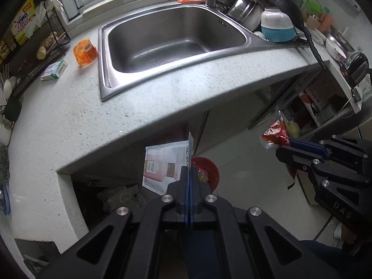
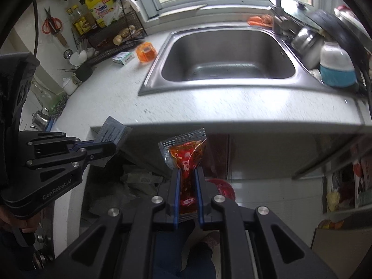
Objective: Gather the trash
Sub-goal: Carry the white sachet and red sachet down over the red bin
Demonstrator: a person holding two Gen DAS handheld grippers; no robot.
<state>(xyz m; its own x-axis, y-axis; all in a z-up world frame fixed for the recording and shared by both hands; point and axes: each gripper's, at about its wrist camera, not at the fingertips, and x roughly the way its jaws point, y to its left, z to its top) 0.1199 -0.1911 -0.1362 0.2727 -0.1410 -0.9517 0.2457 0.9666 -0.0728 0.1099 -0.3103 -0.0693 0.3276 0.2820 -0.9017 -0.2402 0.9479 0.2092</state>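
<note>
My left gripper is shut on a flat white and pink sachet, held off the counter's front edge above the floor. The same sachet shows its grey back in the right wrist view, pinched in the left gripper. My right gripper is shut on a red chili sauce packet, also past the counter edge. That packet and the right gripper appear at the right of the left wrist view. A red bin stands on the floor below both grippers.
The speckled counter holds a steel sink, an orange plastic box, a small green and white carton and a wire rack. Pots and bowls pile up right of the sink. Crumpled bags lie under the counter.
</note>
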